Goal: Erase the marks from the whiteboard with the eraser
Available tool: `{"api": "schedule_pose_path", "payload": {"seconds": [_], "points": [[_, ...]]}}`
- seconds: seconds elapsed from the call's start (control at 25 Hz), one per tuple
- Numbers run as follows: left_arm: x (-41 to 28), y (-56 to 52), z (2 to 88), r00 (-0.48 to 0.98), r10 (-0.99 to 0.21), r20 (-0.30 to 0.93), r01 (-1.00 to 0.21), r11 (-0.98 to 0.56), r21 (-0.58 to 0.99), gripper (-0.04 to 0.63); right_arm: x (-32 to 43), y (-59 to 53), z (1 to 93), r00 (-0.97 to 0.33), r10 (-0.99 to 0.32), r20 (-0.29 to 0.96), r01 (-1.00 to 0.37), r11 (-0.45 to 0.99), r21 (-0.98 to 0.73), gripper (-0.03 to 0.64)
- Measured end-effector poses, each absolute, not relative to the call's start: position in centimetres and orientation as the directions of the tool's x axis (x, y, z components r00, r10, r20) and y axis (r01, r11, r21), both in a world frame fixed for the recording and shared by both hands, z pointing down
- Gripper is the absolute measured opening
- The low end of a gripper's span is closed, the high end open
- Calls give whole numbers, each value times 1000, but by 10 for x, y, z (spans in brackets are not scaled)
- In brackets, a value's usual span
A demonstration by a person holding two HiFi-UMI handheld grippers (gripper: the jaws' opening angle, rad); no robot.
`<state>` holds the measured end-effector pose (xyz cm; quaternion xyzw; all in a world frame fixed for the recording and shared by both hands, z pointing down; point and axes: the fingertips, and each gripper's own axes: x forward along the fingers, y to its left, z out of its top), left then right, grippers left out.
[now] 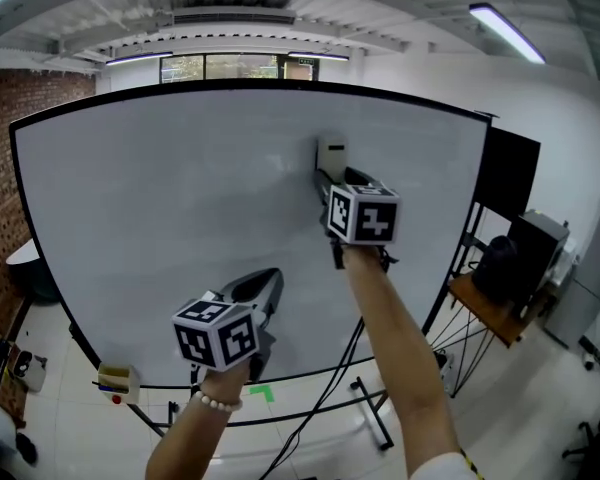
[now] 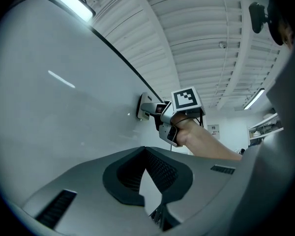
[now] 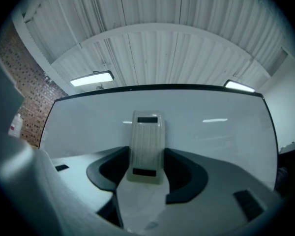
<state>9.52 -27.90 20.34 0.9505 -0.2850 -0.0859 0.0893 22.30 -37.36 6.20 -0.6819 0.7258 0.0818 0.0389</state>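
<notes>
A large whiteboard stands upright on a black frame over a pale tiled floor. A cream eraser lies flat against the board's upper right area. A small yellowish box sits at its lower-left edge.

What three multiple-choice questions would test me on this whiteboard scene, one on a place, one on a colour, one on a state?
1. Where is the eraser?
A. on the floor
B. against the whiteboard
C. on a desk
2. What colour is the eraser?
A. off-white
B. red
C. blue
3. What does the left gripper hold?
A. a marker
B. a cloth
C. nothing

Answers: B, the right gripper holds it flat on the board; A, its ribbed body is pale; C, its jaws meet with nothing between.
</notes>
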Motion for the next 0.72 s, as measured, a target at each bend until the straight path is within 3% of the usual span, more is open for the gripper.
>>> {"api": "schedule_pose_path", "payload": {"seconds": [0.72], "points": [[295,-285,196,828,-538,-156,-496,-834,243,-8,450,-361,60,-23,-984,-175,-997,9,77,250]]}}
